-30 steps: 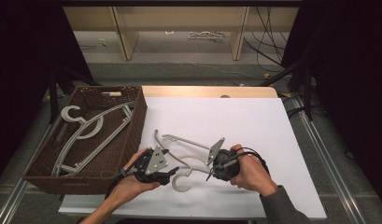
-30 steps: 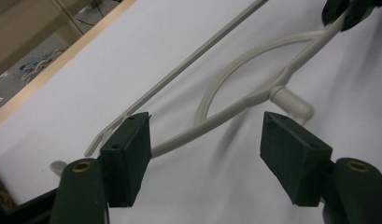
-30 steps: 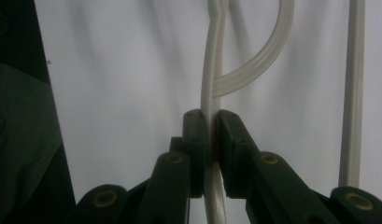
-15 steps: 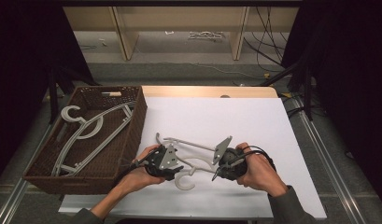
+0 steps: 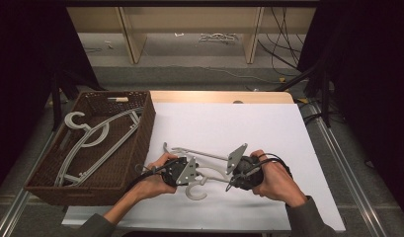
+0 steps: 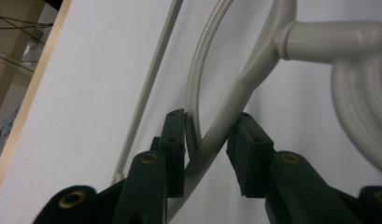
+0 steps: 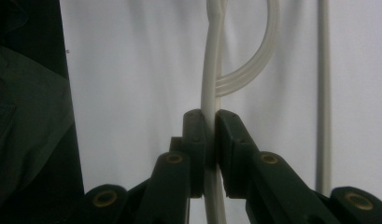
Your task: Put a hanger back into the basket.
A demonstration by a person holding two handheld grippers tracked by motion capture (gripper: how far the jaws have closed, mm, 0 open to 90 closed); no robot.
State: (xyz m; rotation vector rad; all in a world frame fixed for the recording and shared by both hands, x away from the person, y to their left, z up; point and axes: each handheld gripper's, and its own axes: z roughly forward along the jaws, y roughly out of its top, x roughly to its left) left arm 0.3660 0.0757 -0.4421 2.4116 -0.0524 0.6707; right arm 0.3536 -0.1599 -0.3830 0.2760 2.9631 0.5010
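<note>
A grey plastic hanger (image 5: 204, 170) lies flat on the white table top (image 5: 268, 123), near the front edge and just right of the wicker basket (image 5: 140, 143). The 2 grippers meet it from opposite ends. The left gripper (image 6: 207, 140) has 1 arm of the hanger between its jaws, which have just been closing; the pads look to touch it on both sides. The right gripper (image 7: 211, 135) is pinched tight on the other arm.

Brown wicker basket (image 5: 140, 133) at table's left, grey hangers (image 5: 91, 143) inside; wooden shelf unit (image 5: 189, 24) behind table.
</note>
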